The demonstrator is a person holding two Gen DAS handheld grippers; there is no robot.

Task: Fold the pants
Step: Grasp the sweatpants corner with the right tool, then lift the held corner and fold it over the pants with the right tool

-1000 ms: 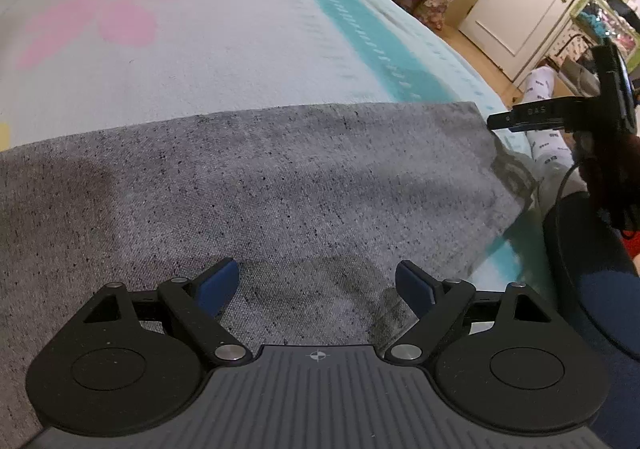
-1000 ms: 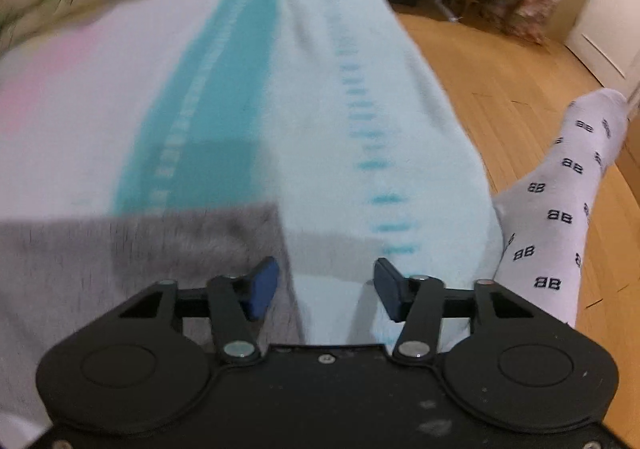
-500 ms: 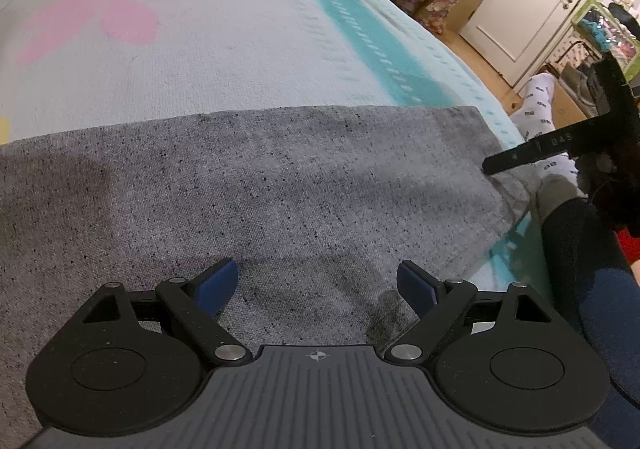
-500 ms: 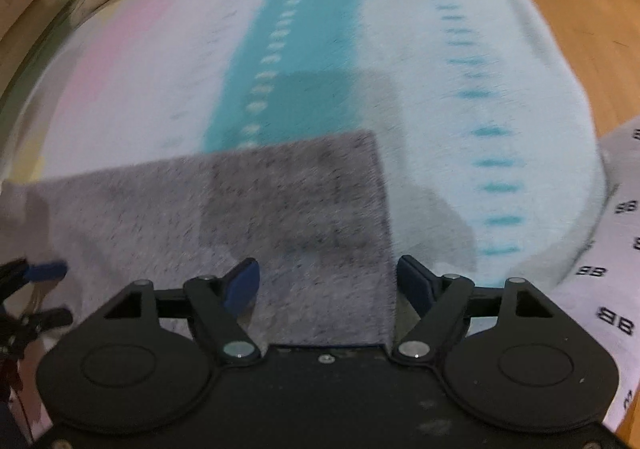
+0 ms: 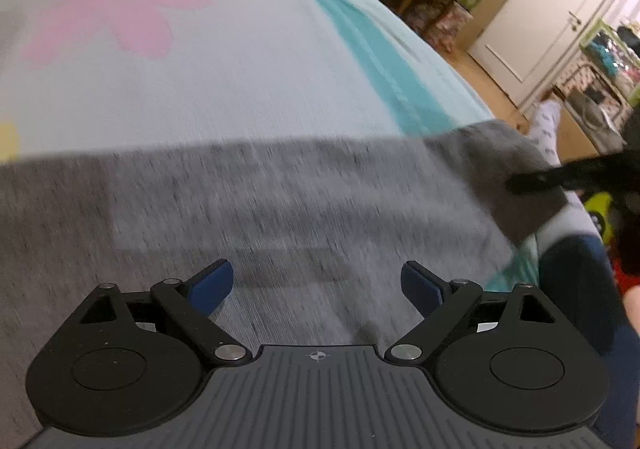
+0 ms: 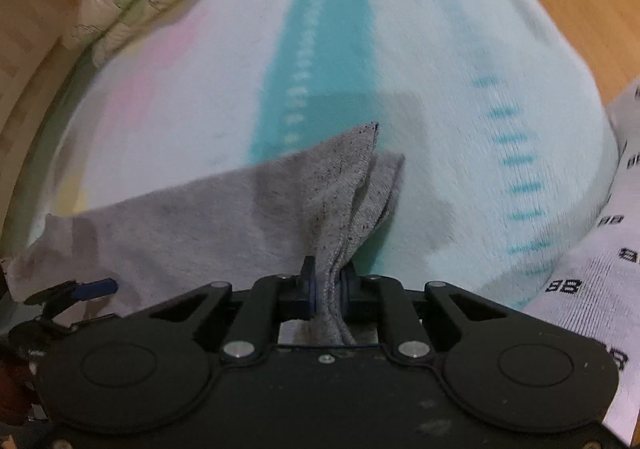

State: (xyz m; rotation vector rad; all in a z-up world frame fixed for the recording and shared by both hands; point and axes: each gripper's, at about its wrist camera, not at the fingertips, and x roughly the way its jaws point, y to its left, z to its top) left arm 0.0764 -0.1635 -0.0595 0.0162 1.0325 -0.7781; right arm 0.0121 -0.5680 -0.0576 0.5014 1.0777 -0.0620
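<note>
- The right tool (image 6: 328, 285) had its jaws closing on the hem end of the grey pants (image 6: 208, 217), the bunched cloth already pinched between the blue pads and drawn up off the bed (image 6: 460, 61) in a small tent.
- From that pinch the fabric ran away to the left across the right wrist view, toward the left tool (image 6: 76, 289), which showed at the lower left edge with a blue pad hanging over the cloth.
- The left tool (image 5: 316, 285) stood with its jaws wide apart and opening a little more; nothing was clamped between them, and the pants (image 5: 260, 209) lay just below and ahead of its pads (image 5: 210, 287).
- The pants lay flat on the near part of the bed (image 5: 240, 61), their long axis crosswise to both tools, from the left hand's side to the right hand's end near the bed's edge.
- In the left wrist view the right tool (image 5: 560, 177) appeared as a dark blurred shape at the lifted right-hand end.
- Judgement: the right hand held the end that a fold would carry, and that carry would have to run leftward along the long axis, toward the left tool; the left tool was nearer the middle stretch and looked placed to pin or take the cloth there.
- A person's patterned white sock (image 6: 600, 249) showed beside the bed's right edge.
</note>
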